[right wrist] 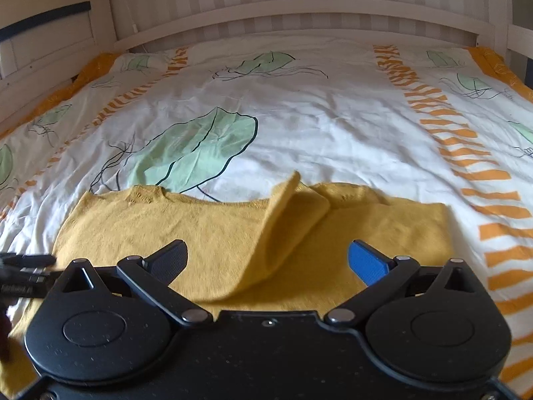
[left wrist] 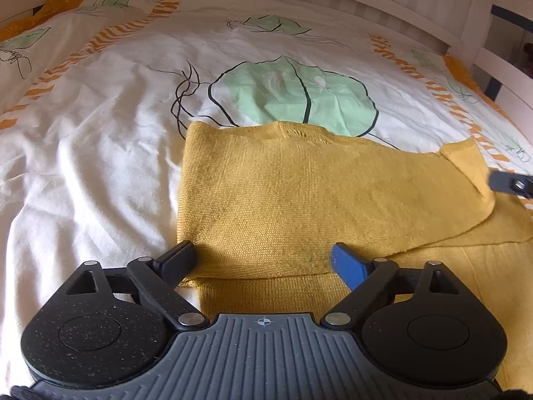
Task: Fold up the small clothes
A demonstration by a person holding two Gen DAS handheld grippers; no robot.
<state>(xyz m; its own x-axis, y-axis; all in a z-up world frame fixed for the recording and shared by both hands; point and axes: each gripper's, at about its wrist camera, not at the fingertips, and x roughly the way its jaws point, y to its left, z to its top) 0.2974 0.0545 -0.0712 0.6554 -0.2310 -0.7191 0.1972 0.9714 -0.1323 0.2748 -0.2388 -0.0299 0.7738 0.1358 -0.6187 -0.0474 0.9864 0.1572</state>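
The left tongs (left wrist: 263, 260) stand wide, holding nothing, their black finger and blue finger spread over the near part of a mustard-yellow knitted sweater (left wrist: 286, 200). The right tongs (right wrist: 268, 256) are likewise wide and empty, poised just above the same sweater (right wrist: 206, 233), with a raised fold of sleeve (right wrist: 289, 220) lying between the two fingers; whether either finger touches the knit cannot be told. The sweater lies flat on a bed, on a white duvet (left wrist: 100, 140) printed with green leaf shapes and orange striped bands. In the left wrist view its left part is folded over the body, and a loose flap lifts near the right edge, close to the tip of the right tongs. In the right wrist view the neckline faces away from the camera. Behind the duvet runs a white slatted headboard (right wrist: 299, 16).
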